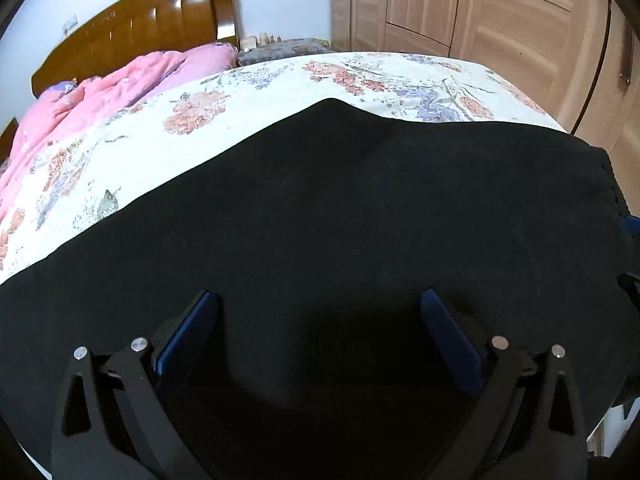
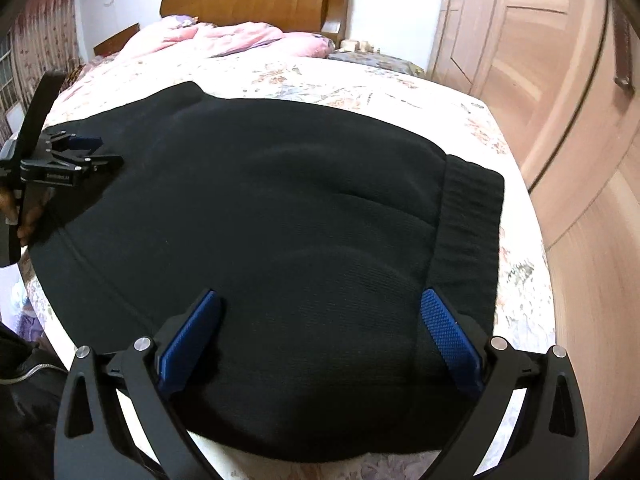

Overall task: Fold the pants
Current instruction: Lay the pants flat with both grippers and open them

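Black pants [image 2: 280, 208] lie spread flat on the floral bed sheet [image 2: 360, 80], their ribbed waistband [image 2: 468, 232] at the right. In the left wrist view the pants [image 1: 340, 220] fill most of the frame. My left gripper [image 1: 318, 300] hovers open just above the cloth, nothing between its blue pads. My right gripper [image 2: 320, 300] is open too, over the pants' near edge beside the waistband. In the right wrist view the left gripper [image 2: 96, 152] shows at the far left over the pants, held by a hand [image 2: 28, 220].
A pink quilt [image 1: 100, 92] is bunched at the head of the bed under a wooden headboard [image 2: 256, 0]. Wooden wardrobe doors [image 1: 500, 12] stand along the right. The bed's edge [image 2: 536, 240] runs close to the waistband.
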Demonstrator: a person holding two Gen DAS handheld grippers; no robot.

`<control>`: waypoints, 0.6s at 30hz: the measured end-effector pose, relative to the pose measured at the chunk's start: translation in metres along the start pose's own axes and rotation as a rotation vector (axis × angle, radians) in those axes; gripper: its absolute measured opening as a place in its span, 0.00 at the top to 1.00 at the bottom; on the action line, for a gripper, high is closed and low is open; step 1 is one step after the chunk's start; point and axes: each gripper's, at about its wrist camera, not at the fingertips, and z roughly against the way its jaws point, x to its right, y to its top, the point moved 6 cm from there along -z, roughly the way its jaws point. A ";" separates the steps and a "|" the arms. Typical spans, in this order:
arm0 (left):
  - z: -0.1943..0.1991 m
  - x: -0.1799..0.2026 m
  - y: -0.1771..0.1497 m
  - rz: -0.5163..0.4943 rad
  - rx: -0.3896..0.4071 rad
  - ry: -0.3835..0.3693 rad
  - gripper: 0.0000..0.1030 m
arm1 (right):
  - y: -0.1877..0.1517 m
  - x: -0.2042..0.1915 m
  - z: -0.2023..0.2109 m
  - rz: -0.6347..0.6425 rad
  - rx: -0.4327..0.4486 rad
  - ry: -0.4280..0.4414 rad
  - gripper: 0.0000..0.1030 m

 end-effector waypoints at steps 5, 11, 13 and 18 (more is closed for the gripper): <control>-0.001 -0.001 -0.001 0.005 0.005 -0.008 0.01 | -0.004 -0.006 0.003 -0.015 -0.021 -0.017 0.06; -0.004 -0.002 0.000 0.007 0.009 -0.010 0.01 | 0.036 -0.024 0.005 -0.008 -0.015 -0.063 0.05; -0.005 -0.002 0.001 0.008 0.008 -0.012 0.01 | 0.051 -0.033 -0.007 0.017 -0.017 -0.077 0.05; -0.005 -0.002 0.001 0.009 0.009 -0.012 0.01 | 0.090 -0.048 -0.053 0.045 -0.052 -0.076 0.05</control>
